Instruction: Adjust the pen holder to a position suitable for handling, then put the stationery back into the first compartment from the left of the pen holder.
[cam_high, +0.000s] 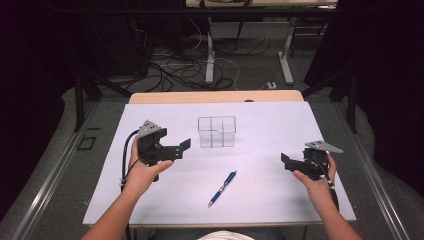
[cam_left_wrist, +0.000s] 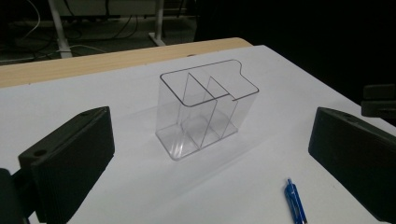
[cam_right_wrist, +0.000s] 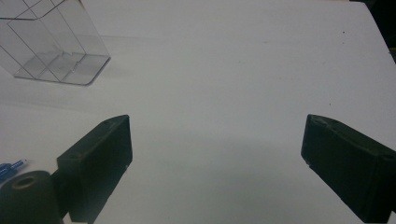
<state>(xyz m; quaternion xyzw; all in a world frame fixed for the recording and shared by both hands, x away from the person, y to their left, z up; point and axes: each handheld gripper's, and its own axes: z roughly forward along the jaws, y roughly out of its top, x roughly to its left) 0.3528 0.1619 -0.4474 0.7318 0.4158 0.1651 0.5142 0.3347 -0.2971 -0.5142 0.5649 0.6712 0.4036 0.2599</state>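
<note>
2 tongs open, nothing held

Both tongs stand wide apart and empty above the white tabletop (cam_high: 260, 120). The left tongs (cam_high: 184, 146) point at the clear plastic organizer (cam_high: 216, 131), which stands upright just beyond them, untouched, with 3 compartments visible from the left gripper view. The right tongs (cam_high: 284, 161) hover well apart from it. Between the hands lies a blue pen (cam_high: 222, 188), nearer the person.
</note>
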